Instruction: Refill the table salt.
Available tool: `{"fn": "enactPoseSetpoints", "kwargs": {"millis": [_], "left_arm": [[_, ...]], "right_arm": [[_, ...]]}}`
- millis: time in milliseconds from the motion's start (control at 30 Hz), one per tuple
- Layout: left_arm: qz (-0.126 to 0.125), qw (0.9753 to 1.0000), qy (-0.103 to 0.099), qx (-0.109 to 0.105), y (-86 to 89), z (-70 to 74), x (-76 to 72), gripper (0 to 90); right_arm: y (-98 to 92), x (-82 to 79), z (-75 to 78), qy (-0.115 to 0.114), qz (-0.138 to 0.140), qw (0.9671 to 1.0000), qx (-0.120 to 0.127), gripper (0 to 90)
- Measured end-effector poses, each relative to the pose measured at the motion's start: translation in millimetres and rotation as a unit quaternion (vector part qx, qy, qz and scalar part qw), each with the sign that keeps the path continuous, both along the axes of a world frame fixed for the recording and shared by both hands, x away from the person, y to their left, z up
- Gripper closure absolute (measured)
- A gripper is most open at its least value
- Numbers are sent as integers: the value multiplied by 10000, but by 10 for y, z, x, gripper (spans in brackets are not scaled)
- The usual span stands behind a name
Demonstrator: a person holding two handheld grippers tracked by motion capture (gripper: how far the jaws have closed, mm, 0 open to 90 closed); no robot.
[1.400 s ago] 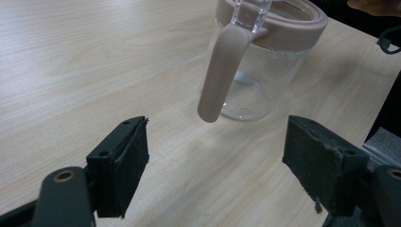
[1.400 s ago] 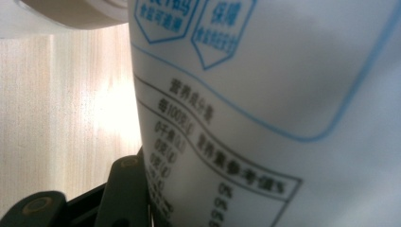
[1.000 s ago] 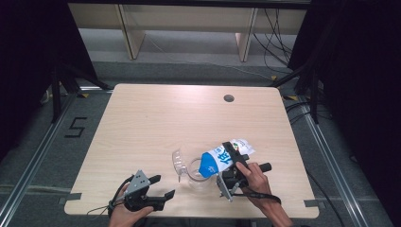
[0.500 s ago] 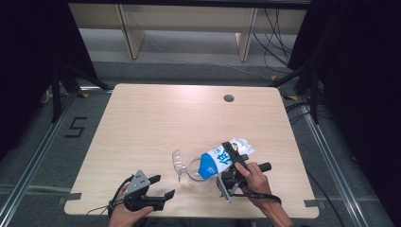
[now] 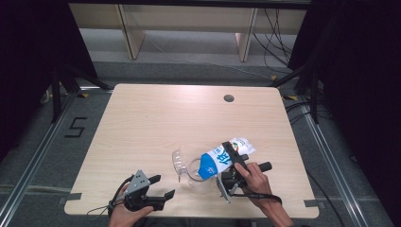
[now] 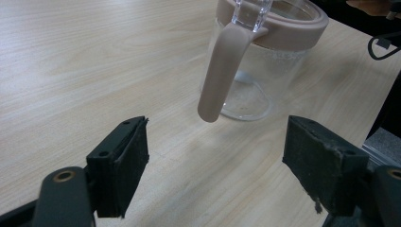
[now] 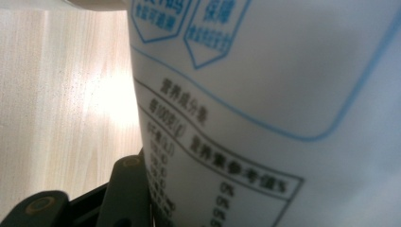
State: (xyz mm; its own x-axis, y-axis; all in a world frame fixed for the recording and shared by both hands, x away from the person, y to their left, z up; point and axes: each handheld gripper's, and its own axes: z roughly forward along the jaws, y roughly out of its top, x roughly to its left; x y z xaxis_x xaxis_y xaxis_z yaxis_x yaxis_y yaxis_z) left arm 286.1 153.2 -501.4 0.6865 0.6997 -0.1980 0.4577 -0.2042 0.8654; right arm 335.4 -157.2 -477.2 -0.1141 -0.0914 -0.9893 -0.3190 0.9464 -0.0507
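A blue and white milk carton (image 5: 218, 160) is tipped leftwards, its blue top end over the mouth of a clear glass jug (image 5: 189, 169). My right gripper (image 5: 231, 153) is shut on the carton's body. In the right gripper view the printed carton (image 7: 283, 118) is pressed against one black finger (image 7: 127, 189). My left gripper (image 5: 163, 186) rests near the front edge, open and holding nothing. In the left gripper view the left gripper (image 6: 222, 165) faces the upright jug (image 6: 257, 80), whose beige handle (image 6: 218, 75) hangs toward the jaws.
The light wooden table (image 5: 156, 123) has a round cable hole (image 5: 229, 98) at the back right. Its front edge (image 5: 189, 215) lies just below both hands. Metal frame rails and a shelf unit stand beyond the table.
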Motion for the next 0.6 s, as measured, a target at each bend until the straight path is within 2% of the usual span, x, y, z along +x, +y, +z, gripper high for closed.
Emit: {"fn": "enactPoseSetpoints", "kwargs": {"millis": [33,67,100,133,267,300,333,400,467,500,533,567,600], "left_arm": [[-1,10000,-3,-1,0,0,0,224],[-3,10000,-3,-4,0,-1,0,224],[-1,10000,-1,0,0,-1,0,224],[-2,10000,1,4,0,-1,1,224],[-3,10000,-4,3,-1,-1,-1,224],[-7,10000,-2,9,0,-1,0,224],[-4,10000,0,4,-1,0,0,224],[-3,10000,0,-6,1,1,0,224],[-5,10000,4,-9,3,2,1,224],[-6,10000,4,-6,4,2,1,224],[-7,10000,4,-9,3,2,1,224],[-8,10000,5,-13,2,1,0,224],[-7,10000,8,-13,1,2,0,224]], "right_arm": [[-7,12,-32,73,44,9998,205,525],[-8,10,-48,136,-9,9997,212,525],[-11,-2,-69,172,-95,9993,327,525],[-9,-9,-61,129,-127,9995,259,525],[-7,-11,-60,130,-121,9995,256,527],[-1,4,-44,9,15,9998,172,527],[-1,4,-44,6,20,9998,174,527],[13,-2,3,-114,62,9998,-129,527],[13,20,-16,-110,193,9997,-26,527],[12,15,-23,-58,140,9999,-20,527],[14,17,-17,-110,181,9998,-26,527],[4,9,-45,-18,105,9998,162,527],[5,1,-39,-22,50,9999,120,527]]}}
